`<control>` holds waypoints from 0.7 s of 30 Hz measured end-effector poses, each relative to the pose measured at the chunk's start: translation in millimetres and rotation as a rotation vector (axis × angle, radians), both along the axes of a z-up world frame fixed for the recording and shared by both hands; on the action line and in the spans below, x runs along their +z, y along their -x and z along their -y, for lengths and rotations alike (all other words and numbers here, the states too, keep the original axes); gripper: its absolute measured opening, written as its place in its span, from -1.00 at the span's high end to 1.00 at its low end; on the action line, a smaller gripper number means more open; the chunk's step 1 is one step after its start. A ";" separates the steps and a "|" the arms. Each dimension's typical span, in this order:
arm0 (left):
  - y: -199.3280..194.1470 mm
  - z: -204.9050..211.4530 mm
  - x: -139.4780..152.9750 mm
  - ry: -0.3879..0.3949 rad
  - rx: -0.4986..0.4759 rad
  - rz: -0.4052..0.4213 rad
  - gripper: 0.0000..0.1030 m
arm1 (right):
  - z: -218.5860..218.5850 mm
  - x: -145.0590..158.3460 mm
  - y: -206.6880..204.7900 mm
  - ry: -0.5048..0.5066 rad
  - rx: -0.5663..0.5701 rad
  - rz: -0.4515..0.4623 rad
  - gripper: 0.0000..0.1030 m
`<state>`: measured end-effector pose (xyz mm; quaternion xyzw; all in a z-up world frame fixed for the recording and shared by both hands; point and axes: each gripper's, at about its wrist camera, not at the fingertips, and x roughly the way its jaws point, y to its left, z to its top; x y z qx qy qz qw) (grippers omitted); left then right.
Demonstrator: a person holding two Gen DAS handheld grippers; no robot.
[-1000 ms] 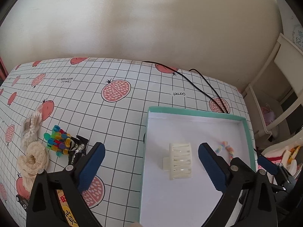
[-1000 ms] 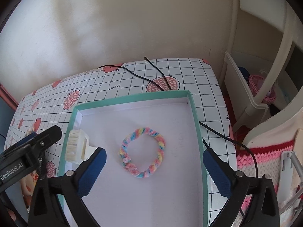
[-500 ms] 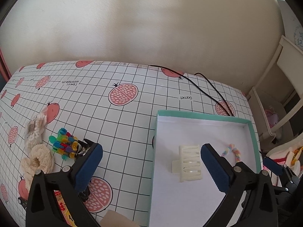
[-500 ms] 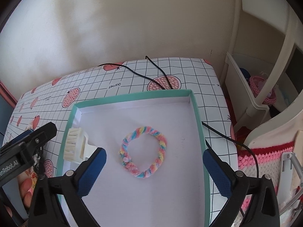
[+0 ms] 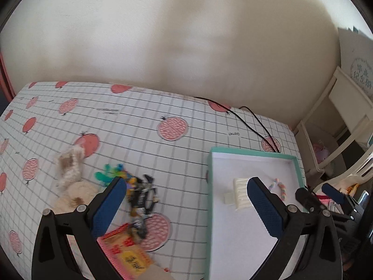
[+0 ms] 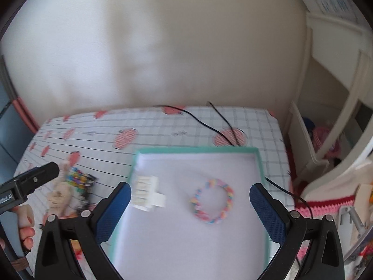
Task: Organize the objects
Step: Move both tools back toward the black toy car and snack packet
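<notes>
Both tools are wide open and hold nothing. The left gripper (image 5: 186, 200) hangs over the table just left of the green box (image 5: 211, 186), and the right gripper (image 6: 190, 200) hangs over the box itself. Inside the box lie a white hair clip (image 6: 145, 194) and a colourful hair band (image 6: 212, 201). Left of the box wait the small colourful bands (image 5: 112, 171), a dark packet (image 5: 142, 198) and two cream scrunchies (image 5: 70, 186). I think the next step is to pick one item: lower the left gripper straight, centre one thing only, then close gently.
</notes>
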<state>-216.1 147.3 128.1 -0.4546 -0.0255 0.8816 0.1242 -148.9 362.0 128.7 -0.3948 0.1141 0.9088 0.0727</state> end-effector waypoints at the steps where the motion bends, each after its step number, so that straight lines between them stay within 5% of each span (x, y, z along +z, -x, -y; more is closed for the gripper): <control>1: -2.5 12.2 4.3 -0.011 0.010 0.001 -1.00 | 9.5 4.0 0.3 -0.002 0.020 -0.013 -1.00; 9: -28.2 95.2 22.3 -0.020 0.112 -0.005 -1.00 | 81.4 10.4 1.7 0.086 0.206 -0.054 -1.00; 21: -62.9 174.4 -33.5 -0.053 0.219 0.139 -1.00 | 154.9 -35.0 3.6 0.068 0.356 0.079 -0.93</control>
